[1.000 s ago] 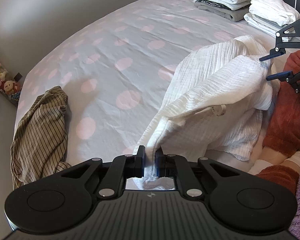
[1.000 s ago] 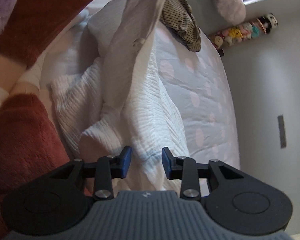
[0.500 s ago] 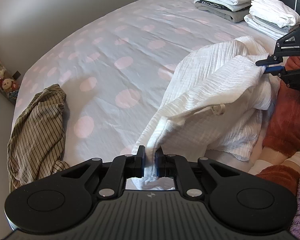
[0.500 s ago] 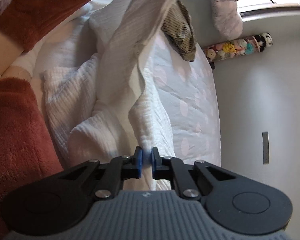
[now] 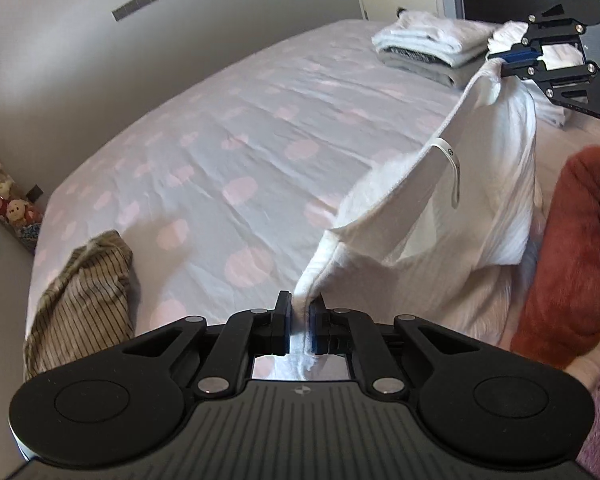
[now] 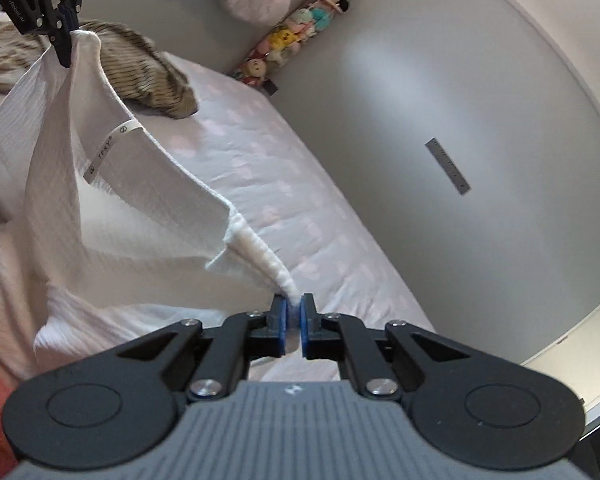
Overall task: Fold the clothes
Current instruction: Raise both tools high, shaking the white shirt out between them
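Left gripper [image 5: 299, 312]: jaws clamped on white garment [image 5: 452, 216] edge. Right gripper [image 6: 293, 312]: jaws just closing, now pinching same garment's other end; cloth stretched between.

The white garment's [image 6: 112, 216] neck label [image 6: 110, 148] reads "TPNY"; lettering on the left hand-held gripper [image 6: 66, 54] is too small to read.

Ribbed white cloth garment [image 5: 440, 248], matt black claw [image 5: 300, 322]

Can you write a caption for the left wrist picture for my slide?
Both grippers, left gripper and right gripper, pinch a white garment above the dotted bed.
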A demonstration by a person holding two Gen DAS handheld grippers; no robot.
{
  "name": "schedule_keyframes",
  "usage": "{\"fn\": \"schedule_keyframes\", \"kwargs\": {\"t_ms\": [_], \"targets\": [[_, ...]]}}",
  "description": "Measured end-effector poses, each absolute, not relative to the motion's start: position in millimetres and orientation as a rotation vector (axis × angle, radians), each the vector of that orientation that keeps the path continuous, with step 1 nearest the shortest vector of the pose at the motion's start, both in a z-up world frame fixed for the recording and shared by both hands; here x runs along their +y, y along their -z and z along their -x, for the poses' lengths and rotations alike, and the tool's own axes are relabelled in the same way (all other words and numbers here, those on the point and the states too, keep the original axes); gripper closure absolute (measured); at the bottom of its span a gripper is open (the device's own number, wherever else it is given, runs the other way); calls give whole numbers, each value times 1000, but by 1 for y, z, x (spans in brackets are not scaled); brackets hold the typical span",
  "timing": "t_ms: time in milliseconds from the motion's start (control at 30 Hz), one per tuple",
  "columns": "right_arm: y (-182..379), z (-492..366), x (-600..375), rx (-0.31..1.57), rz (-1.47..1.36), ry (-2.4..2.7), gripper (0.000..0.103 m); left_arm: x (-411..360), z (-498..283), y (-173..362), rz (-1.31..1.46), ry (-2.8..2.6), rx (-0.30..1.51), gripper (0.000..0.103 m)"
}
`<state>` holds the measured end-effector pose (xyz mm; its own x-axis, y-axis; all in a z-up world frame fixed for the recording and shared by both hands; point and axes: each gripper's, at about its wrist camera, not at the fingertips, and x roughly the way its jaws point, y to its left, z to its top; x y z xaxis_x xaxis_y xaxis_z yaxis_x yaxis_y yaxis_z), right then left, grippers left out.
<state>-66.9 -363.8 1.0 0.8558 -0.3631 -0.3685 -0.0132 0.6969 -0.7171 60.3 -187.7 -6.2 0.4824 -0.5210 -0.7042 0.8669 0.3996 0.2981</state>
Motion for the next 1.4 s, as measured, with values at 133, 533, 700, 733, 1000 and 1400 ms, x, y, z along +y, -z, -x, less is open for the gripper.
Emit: {"fn": "schedule_keyframes", "kwargs": {"t_ms": [133,533,700,733,1000,1400], "targets": [[-78,54,-376,380,759,306,96,-198,-70,-70,-648,878,410,97],[-272,79,-385,24,744,561,96,-210,-19,-279,-500,776,-55,98],[-294,121,-368,-91,782,608,96,-202,17,-303,-487,751,-204,98],[-299,129,-364,-124,783,620,96,-198,26,-306,-483,743,-247,98],[-316,154,-359,-155,735,651,96,-209,52,-296,-567,785,-251,99],[-297,182,-330,-223,828,615,95,-179,54,-318,-465,768,-296,99]]}}
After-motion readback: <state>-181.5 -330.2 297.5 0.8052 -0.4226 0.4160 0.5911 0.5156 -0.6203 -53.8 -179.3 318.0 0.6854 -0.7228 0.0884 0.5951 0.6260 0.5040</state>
